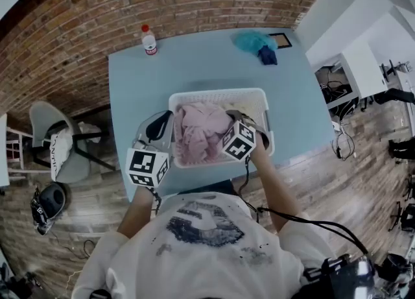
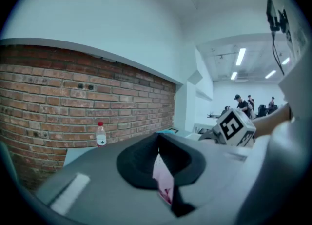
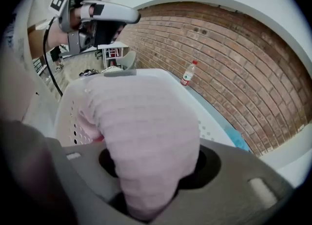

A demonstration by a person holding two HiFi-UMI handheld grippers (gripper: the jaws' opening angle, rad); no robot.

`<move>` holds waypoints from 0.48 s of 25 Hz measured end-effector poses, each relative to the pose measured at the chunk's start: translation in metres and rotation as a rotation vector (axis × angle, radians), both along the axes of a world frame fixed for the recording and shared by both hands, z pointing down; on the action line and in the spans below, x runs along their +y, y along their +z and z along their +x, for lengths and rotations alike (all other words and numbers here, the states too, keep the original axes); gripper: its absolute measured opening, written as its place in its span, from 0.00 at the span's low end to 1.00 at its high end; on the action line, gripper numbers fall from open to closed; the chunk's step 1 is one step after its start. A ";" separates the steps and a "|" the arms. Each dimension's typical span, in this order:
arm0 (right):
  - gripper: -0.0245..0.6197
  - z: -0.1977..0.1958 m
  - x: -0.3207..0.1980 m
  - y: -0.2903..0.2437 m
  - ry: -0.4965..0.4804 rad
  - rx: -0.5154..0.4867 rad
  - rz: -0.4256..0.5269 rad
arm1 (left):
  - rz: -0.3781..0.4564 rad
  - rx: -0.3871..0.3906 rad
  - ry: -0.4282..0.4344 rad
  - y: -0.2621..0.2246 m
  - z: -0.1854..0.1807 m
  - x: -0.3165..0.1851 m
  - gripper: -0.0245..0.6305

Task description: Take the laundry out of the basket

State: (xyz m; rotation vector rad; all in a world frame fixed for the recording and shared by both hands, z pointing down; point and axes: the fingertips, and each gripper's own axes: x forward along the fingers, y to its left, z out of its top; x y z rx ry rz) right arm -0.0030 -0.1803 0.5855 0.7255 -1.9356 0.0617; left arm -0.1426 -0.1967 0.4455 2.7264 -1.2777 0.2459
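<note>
We're clamping the right gripper [image 3: 148,197] on a fold of the pink garment [image 3: 146,131]. Its jaws are narrow w/ fabric bunched between, so the piece is hanging from them instead of slipping back. The left gripper [image 2: 159,146] is pinching a thin pink-white cloth edge [image 2: 163,182], jaws nearly together, prob. to share the load. Most of the garment is lying in the basket [image 1: 261,106] on the table [image 1: 194,64].

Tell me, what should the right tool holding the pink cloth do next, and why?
Probably lift straight up. The right tool is shut on the pink cloth, but most of it lies inside the white basket. Raising it clear of the rim should free it before carrying it over the blue table.
</note>
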 end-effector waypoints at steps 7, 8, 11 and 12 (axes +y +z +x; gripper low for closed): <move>0.37 0.011 0.000 -0.044 0.159 -0.160 0.057 | 0.029 0.005 0.021 -0.010 -0.004 0.004 0.02; 0.37 0.013 0.000 -0.051 0.180 -0.186 0.071 | 0.035 0.006 0.025 -0.012 -0.005 0.004 0.02; 0.37 0.021 0.001 -0.072 0.259 -0.278 0.107 | 0.059 0.011 0.030 -0.021 -0.006 0.001 0.02; 0.37 0.025 0.001 -0.078 0.285 -0.308 0.118 | 0.068 0.012 0.032 -0.024 -0.007 0.000 0.02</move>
